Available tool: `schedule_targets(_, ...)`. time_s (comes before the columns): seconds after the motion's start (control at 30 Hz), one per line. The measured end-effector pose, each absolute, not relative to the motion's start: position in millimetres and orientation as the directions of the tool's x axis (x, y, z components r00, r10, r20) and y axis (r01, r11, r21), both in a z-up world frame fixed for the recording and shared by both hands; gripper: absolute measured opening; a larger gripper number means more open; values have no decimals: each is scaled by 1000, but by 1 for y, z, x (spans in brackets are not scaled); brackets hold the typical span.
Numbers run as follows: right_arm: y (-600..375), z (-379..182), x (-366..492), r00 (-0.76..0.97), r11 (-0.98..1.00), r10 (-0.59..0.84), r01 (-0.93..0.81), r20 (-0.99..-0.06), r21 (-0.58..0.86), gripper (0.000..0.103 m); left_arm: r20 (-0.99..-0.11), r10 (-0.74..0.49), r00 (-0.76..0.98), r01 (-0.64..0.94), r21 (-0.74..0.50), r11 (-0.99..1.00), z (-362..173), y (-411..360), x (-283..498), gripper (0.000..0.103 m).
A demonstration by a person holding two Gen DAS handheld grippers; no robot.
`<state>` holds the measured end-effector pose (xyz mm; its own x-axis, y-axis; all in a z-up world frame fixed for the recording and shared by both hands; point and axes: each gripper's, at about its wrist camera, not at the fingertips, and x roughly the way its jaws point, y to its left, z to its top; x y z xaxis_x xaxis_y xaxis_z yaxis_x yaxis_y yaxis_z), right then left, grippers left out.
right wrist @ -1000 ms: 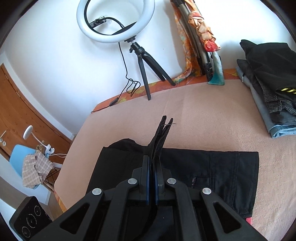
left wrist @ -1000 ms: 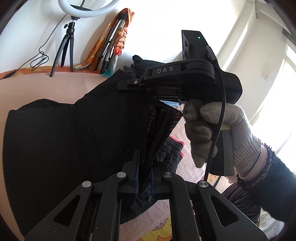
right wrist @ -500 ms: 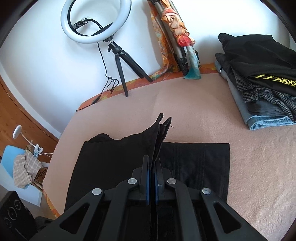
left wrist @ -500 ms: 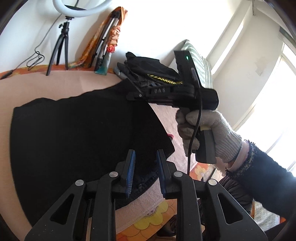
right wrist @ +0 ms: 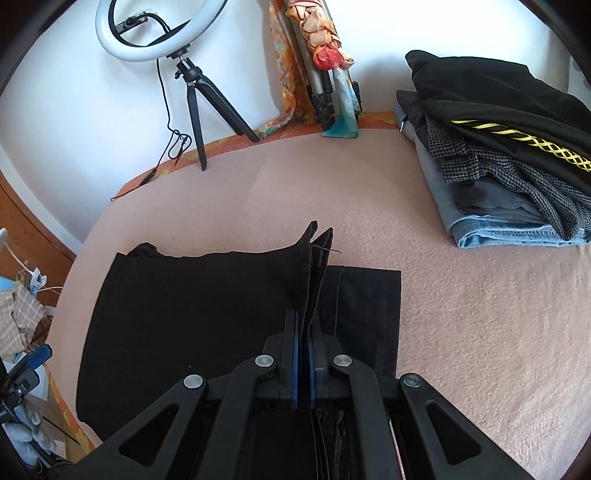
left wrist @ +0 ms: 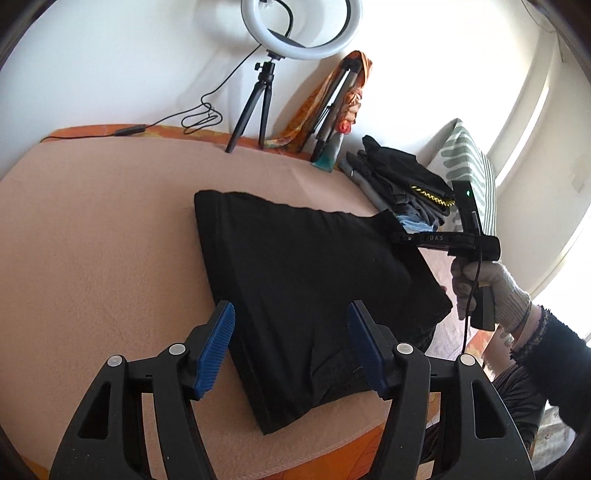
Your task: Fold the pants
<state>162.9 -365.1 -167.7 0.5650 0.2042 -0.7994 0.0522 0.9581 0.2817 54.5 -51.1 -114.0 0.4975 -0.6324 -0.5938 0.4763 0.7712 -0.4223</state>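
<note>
Peach-pink fleece covers the bed (left wrist: 92, 240) that we work over, and it spreads out ahead of both our hand-held grippers. On it lie the black pants (left wrist: 295, 288), folded into a broad slab directly in front of our left hand-held gripper (left wrist: 291, 347) and running under the right one. Ahead and to the right of our right hand-held gripper (right wrist: 303, 354) sits a stack of folded clothes (right wrist: 498, 166), black on top with a yellow cord, checked grey and blue denim below, well apart from the pants. Beyond the pants, against the white wall, stands a ring light (right wrist: 155, 29) on a small black tripod (right wrist: 207, 107), with a scarf-wrapped tripod (right wrist: 321, 74) leaning just to its right.

Our left hand-held gripper hangs above the near end of the pants with its blue pads (left wrist: 218, 347) spread wide and nothing between them. Our right hand-held gripper is clamped tight on an edge of the pants; the pinched cloth stands up in a peak ahead of the pads while the rest lies flat. From the left wrist we see that gripper side-on, held by a gloved right hand (left wrist: 491, 291) ahead and to the right.
</note>
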Motion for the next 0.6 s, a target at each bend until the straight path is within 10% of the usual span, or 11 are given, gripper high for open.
schedule_targets(0.27, -352, -177, 170, 526, 985, 125, 37, -841, 169, 9, -659, -502, 559, 495, -220, 840, -126, -68, 52, 63)
schedule_targets(0.37, -347, -159, 165, 570, 996, 39, 40, -820, 75, 33, -681, -474, 558, 461, -222, 860, -136, -62, 59, 63)
schedule_targets(0.6, -314, -109, 155, 673, 987, 156, -81, -723, 138, 34, -716, -435, 546, 447, -191, 874, -149, -59, 59, 63)
